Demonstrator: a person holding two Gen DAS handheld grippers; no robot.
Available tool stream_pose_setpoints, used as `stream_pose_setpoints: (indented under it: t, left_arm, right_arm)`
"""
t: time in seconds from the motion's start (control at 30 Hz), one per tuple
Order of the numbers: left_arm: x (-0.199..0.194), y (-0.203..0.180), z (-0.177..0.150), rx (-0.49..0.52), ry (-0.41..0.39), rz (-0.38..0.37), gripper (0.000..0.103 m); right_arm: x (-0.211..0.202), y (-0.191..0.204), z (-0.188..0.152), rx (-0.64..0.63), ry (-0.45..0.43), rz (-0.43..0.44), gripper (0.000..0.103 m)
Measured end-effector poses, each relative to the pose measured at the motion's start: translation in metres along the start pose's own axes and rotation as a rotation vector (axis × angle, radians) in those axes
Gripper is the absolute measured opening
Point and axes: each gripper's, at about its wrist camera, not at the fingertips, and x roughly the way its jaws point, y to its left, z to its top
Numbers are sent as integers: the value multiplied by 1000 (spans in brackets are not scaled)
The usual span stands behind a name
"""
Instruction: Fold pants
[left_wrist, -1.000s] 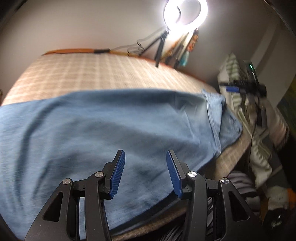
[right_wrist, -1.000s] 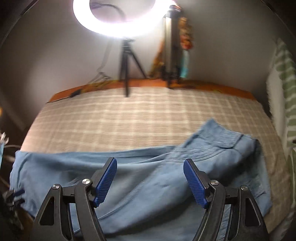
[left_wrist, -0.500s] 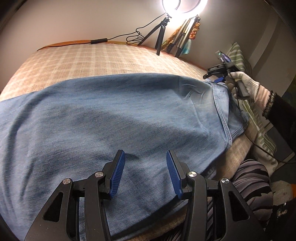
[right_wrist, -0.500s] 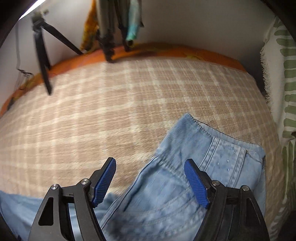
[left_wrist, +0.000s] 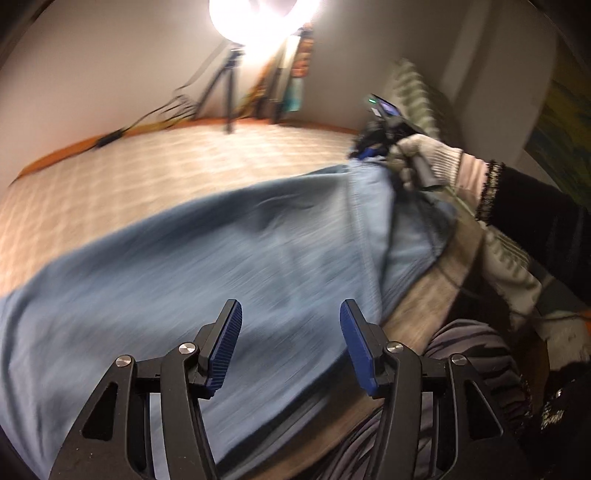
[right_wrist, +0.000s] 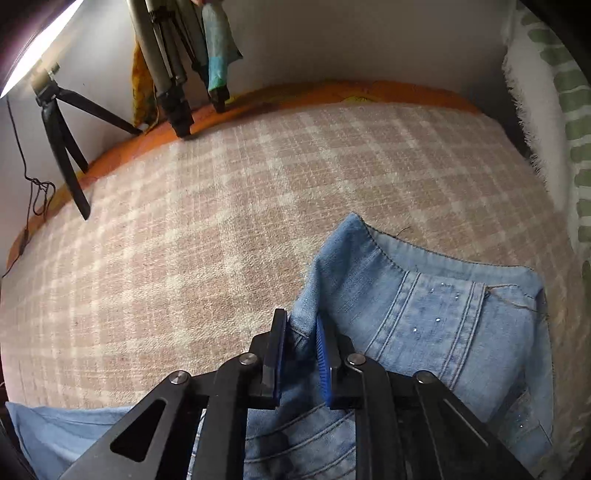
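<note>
A: Where are the pants (left_wrist: 207, 266) now?

B: Spread across the checked bed (right_wrist: 229, 206), legs running off to the left, waistband at the right end near the bed's edge.

A: And what has changed?

B: The right tongs (right_wrist: 301, 354) were wide apart above the waistband half a second ago. Now they have closed on a fold of denim at the waist corner, and the cloth stands up between the blue pads. In the left view the gloved right hand (left_wrist: 424, 162) sits right at that corner.

A: The left tongs (left_wrist: 290, 347)?

B: Open, holding nothing, hovering over the near side of the seat and thigh area. That view is smeared with motion, so finer detail is lost.

A: What does it mean for the fold?

B: I judge the first grasp is made but no fold is laid yet. One end is secured; the left tongs likely need their own hold before the denim can be carried over.
</note>
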Motion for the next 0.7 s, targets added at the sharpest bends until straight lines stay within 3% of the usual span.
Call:
stream_pose_setpoints:
  t: [0.27,0.4,0.53,0.6,0.63,0.7]
  left_arm:
    - [71,-65,37,141,92,-136,60]
    - [101,-93,39,234,147,-129,60]
    - [126,-113,35,317,184,-93,59]
    - [134,-117,33,341,200,-94,51]
    - [137,-119,31,355,206,-93,42]
    - [138,-122,30,371,212,-86,39]
  right_arm:
    - [-103,-41,-26,41,-170,154,11]
    - [-138,-69,-33,51,-228,189,11]
    - [-166,-102,-61,54,-262,198,11]
    - [-169,-119,-76,71,-256,214,11]
    - [-169,-131,-87,89,-252,231,11]
    - [-163,-150,-108,134,-240,245,11]
